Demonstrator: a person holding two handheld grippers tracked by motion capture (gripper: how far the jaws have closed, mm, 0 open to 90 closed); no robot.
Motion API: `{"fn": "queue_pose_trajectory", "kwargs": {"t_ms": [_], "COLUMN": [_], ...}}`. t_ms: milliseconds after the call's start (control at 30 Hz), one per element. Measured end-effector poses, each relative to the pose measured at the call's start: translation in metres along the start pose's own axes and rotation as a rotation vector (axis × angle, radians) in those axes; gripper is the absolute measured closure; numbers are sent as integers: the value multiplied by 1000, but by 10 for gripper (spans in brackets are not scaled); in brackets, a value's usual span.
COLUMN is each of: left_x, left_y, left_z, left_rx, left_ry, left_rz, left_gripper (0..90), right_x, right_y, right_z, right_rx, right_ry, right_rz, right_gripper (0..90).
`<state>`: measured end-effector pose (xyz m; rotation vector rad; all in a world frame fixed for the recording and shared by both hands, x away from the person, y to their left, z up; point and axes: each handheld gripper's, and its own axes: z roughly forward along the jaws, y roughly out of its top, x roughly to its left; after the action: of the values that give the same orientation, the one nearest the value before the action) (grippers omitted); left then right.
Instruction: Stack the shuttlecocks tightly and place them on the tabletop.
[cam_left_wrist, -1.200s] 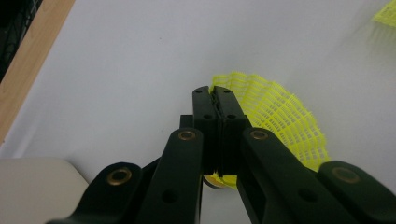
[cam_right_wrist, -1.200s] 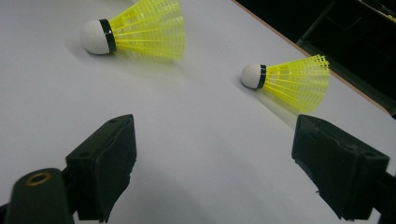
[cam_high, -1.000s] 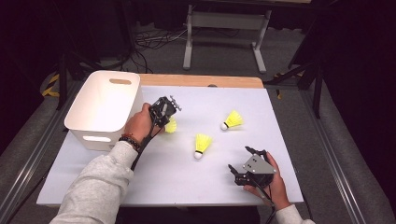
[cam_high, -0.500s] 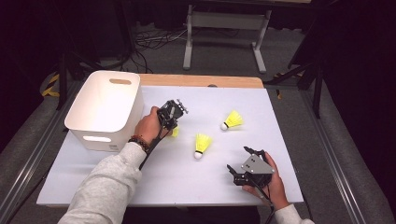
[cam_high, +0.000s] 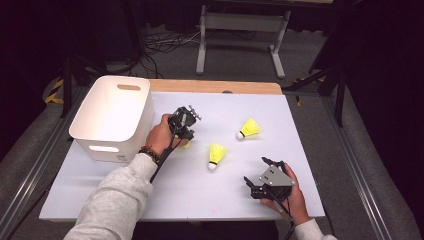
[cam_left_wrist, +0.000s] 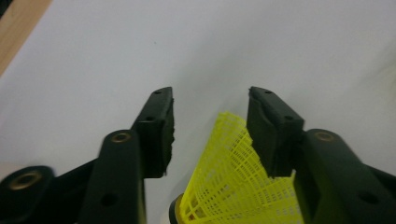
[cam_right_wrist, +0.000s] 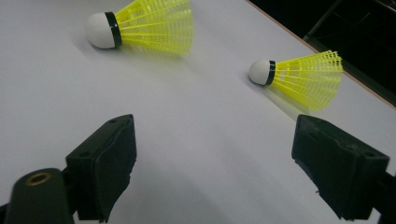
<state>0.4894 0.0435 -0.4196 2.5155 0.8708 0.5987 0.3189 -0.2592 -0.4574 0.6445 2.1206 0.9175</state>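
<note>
Two shuttlecocks (cam_high: 217, 155) (cam_high: 248, 128) lie right of the white bin (cam_high: 112, 117). Beside it, the left gripper (cam_high: 187, 134), jaws just opening, straddles a third shuttlecock (cam_left_wrist: 233, 186) without squeezing. Right gripper (cam_high: 260, 177) gapes empty.

Bright white tabletop; dark surroundings; close-ups soft.

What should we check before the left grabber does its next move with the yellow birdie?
1. Left gripper jaws have just been opening and now stand apart: ok.
2. Shuttlecock sits between the jaws: ok.
3. Both pads pressing on it: not ok; the left pad stands clear, the right one sits at the skirt's edge, contact cannot tell.
4. White bin beside the left hand, top open: ok.
5. Right gripper open, holding nothing: ok.
6. Two more birdies lying apart on the table: ok.
</note>
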Motion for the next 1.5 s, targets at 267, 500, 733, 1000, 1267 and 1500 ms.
{"fn": "queue_pose_trajectory", "kwargs": {"t_ms": [267, 500, 733, 1000, 1267, 1500], "left_x": [-6, -10, -13, -25, -31, -33], "left_y": [-11, -32, -63, -96, -128, -158], "left_z": [-43, -73, -96, -105, -105, -104], "left_rx": [-186, -347, -489, -575, -605, -642], "left_ry": [30, 3, -59, -45, -27, -38], "left_rz": [34, 63, 104, 145, 172, 163], "left_gripper": [355, 281, 230, 227, 218, 215], "right_x": [-1, 1, 0, 1, 0, -2], "right_y": [-1, 1, 1, 2, 2, 3], "right_z": [-1, -1, -2, -3, -3, -5], "right_rx": [-3, 1, -4, -12, -23, -42], "right_ry": [-9, -9, -15, -23, -24, -4], "right_rz": [4, -3, 4, 6, 19, 57], "right_gripper": [150, 150, 150, 149, 142, 146]}}
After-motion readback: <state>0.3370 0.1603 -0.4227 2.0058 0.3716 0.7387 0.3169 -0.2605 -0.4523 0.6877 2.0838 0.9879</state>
